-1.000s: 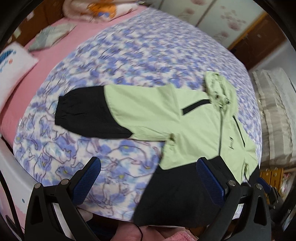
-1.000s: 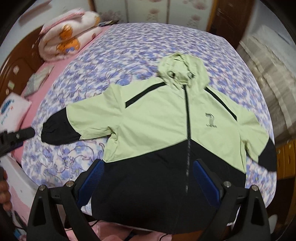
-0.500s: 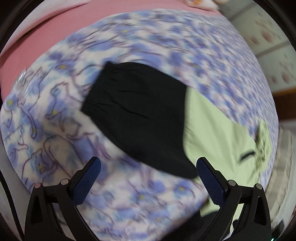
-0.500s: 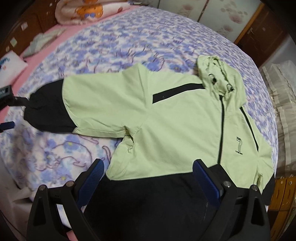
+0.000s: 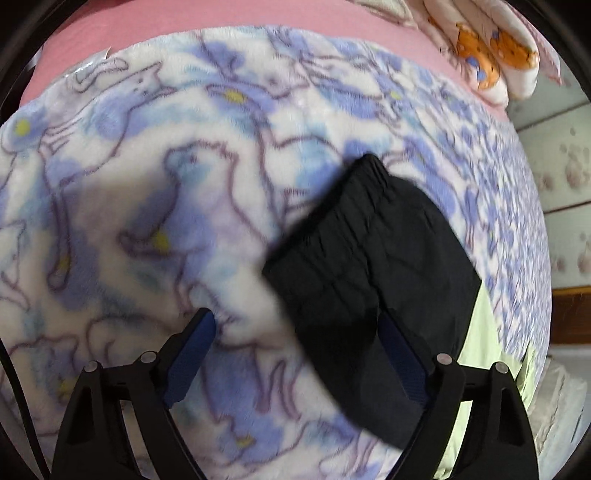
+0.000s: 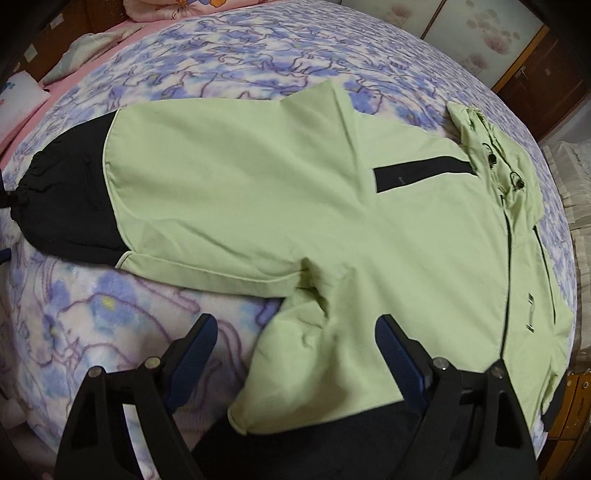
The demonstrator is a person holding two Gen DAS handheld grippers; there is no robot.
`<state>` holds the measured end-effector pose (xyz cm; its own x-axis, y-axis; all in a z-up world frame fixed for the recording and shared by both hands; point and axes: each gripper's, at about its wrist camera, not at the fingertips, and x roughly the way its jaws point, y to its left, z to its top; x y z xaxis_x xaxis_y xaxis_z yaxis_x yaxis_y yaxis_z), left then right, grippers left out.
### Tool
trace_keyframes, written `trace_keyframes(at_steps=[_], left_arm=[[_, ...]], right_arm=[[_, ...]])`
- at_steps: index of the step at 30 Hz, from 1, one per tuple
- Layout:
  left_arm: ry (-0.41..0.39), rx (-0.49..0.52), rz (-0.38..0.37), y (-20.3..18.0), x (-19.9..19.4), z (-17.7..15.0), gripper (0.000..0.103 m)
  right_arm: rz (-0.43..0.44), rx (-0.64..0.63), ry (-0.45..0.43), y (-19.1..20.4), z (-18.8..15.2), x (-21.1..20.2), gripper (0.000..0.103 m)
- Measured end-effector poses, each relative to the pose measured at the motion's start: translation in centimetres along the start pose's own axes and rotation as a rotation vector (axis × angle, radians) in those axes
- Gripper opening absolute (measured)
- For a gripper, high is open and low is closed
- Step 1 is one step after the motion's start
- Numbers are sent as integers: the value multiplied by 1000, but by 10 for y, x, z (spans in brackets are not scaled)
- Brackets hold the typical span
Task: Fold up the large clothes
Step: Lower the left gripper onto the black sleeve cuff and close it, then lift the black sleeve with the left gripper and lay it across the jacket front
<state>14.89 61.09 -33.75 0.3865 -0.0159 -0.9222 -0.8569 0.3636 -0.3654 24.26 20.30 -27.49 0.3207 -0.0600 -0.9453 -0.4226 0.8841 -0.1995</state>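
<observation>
Jacket (image 6: 295, 206) flat on bed blanket (image 6: 221, 66)

Home bedroom: bed with floral fleece blanket (image 6: 280, 62), pink sheet (image 5: 221, 18), rolled quilt (image 5: 491, 55), wooden wardrobe (image 6: 532, 70).

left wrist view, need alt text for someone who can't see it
The black cuff of a light green jacket sleeve lies on a blue and purple flowered blanket. The left tongs hang just above it, closing, with the cuff's edge between the blue pads but not pinched. A pink sheet shows beyond.
</observation>
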Motion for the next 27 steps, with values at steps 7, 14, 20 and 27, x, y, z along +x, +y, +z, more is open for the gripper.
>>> trace_keyframes(at_steps=[7, 14, 20, 27], left_arm=[[-82, 44, 10, -21, 6, 7, 62], [-115, 43, -23, -29, 3, 9, 26], [-207, 129, -67, -51, -25, 1, 17], [-306, 248, -216, -101, -85, -12, 16]], right_arm=[[15, 24, -9, -3, 4, 9, 87], [14, 37, -10, -9, 2, 9, 87], [40, 86, -6, -17, -2, 11, 87], [95, 126, -26, -25, -7, 3, 87]])
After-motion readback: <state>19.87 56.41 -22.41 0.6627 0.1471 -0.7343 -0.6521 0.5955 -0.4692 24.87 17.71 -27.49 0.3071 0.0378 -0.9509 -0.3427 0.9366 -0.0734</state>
